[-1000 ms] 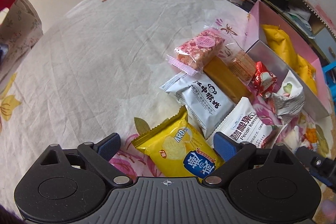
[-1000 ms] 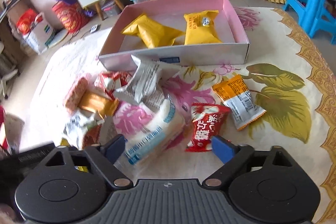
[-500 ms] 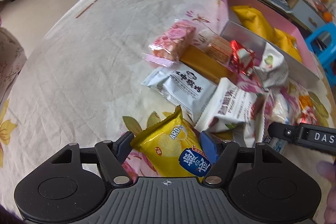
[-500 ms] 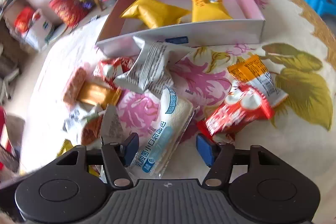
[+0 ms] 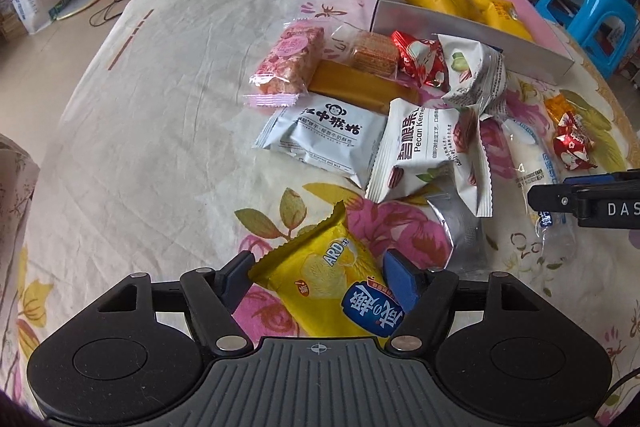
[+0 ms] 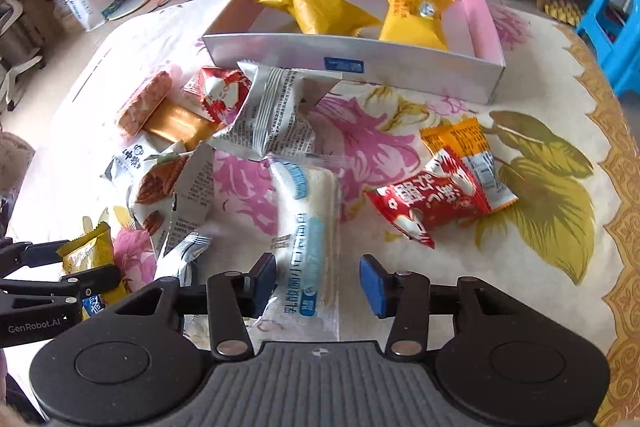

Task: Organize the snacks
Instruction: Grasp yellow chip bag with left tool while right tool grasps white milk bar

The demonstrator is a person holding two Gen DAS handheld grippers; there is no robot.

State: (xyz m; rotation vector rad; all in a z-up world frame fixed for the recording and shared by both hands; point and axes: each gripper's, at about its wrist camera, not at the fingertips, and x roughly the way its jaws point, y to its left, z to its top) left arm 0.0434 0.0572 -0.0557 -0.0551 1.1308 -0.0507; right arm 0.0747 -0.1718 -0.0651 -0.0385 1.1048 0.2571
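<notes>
Gripping a yellow chip bag [image 5: 320, 283], our left claw [image 5: 318, 281] has both pads pressed against its sides, low at 6 o'clock over the desk [image 5: 152, 131]. Our right claw [image 6: 318, 279] stands apart, its pads either side of a long white bread pack [image 6: 308, 227] without squeezing it. At 12 o'clock from there sits the pink box [image 6: 486, 11] with two yellow packs [image 6: 320, 7] inside. At 2 o'clock a red packet [image 6: 432, 203] lies partly over an orange one [image 6: 460, 139]. At 10 o'clock we see the heap: a white pecan pack [image 5: 428, 147], a grey biscuit pack [image 5: 328, 135], a pink bar [image 5: 288, 67] and a gold bar [image 5: 356, 87], touching one another just before the box.
</notes>
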